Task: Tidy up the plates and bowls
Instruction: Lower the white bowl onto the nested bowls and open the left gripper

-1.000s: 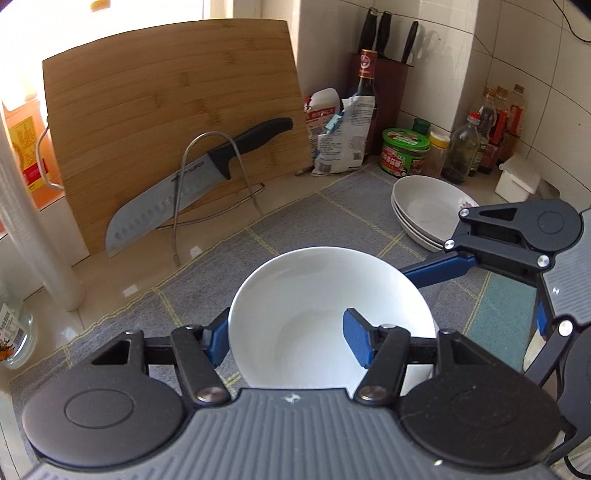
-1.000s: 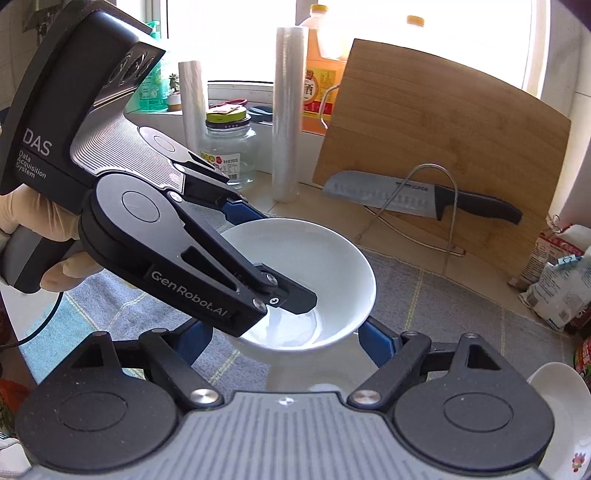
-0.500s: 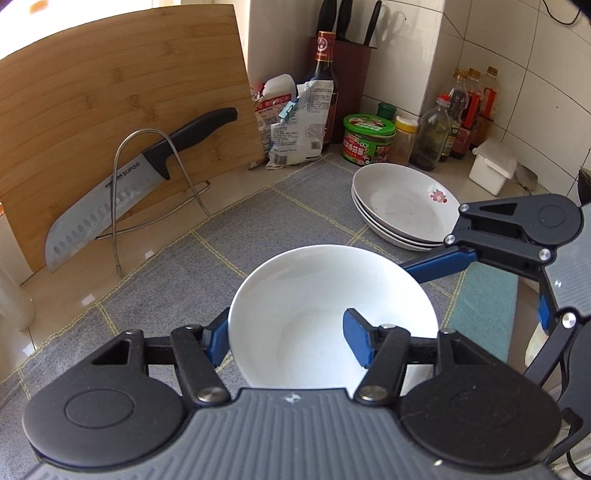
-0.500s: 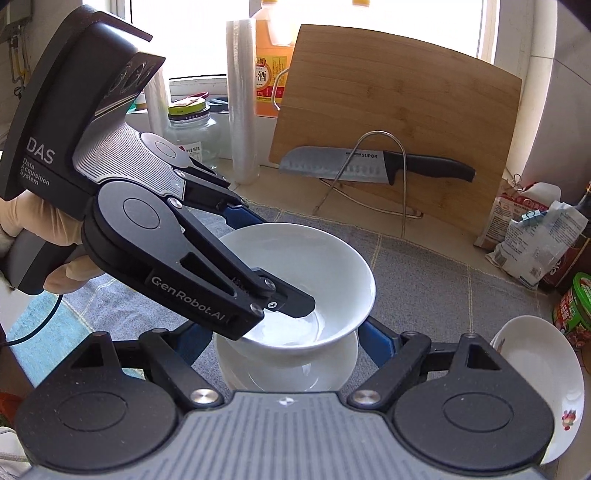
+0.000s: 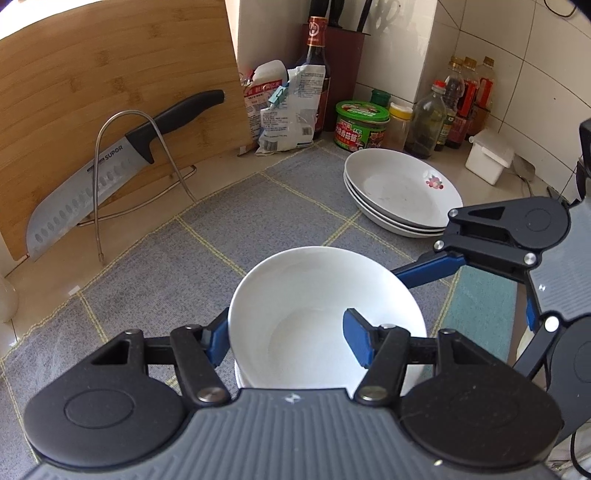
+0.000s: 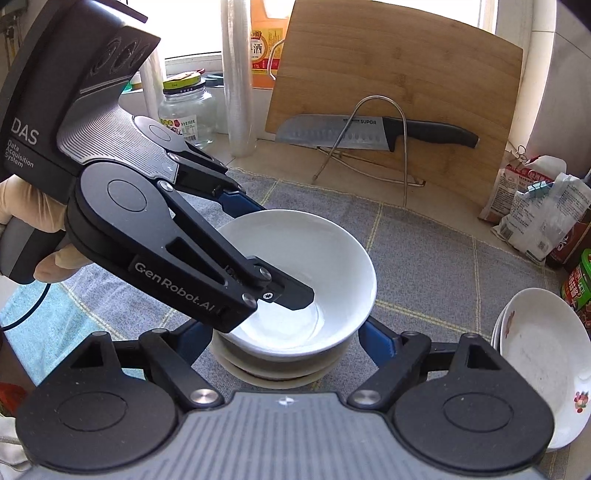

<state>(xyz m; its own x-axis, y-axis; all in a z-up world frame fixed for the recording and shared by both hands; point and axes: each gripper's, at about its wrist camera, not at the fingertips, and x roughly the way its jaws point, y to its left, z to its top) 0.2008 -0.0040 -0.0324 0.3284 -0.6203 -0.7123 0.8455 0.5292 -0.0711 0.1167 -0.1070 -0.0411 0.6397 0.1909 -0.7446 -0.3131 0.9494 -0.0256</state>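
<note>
Bowl (image 5: 314, 306) pinched at its rim by left gripper (image 5: 286, 339); right gripper (image 6: 280, 343) straddles lower bowls (image 6: 273, 369), grip unclear.

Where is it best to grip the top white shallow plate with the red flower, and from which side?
Probably the white shallow plate's flared rim on the side facing the grey checked mat, fingers above and below: bottles and jars crowd the far side.

White tiled wall (image 5: 517, 55); bright window (image 6: 192, 29); beige countertop (image 5: 147, 225); grey checked mat (image 5: 258, 206)
</note>
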